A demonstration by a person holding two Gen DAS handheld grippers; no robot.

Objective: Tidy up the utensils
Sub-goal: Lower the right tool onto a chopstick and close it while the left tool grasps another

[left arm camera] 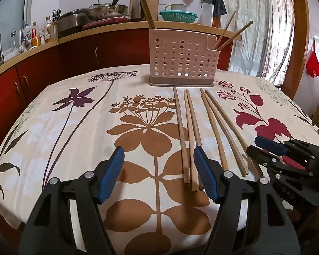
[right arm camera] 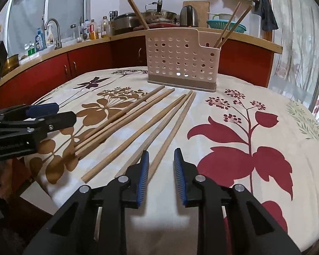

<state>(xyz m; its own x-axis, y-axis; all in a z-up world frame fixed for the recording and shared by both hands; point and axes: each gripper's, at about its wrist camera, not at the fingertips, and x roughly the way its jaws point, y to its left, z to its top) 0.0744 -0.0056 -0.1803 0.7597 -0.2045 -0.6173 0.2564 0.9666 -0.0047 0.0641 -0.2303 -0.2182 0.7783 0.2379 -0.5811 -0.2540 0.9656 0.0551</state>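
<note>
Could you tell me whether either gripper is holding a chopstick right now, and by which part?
Neither. The right gripper straddles the near end of one chopstick without pressing; the left gripper is open.

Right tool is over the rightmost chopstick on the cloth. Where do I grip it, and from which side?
Grip the rightmost chopstick near its near end, where it already lies between the right tool's fingers. Come from above with the pads either side of the thin shaft. It lies flat, pointing toward the perforated holder, close beside its neighbour, so keep the bite narrow.
</note>
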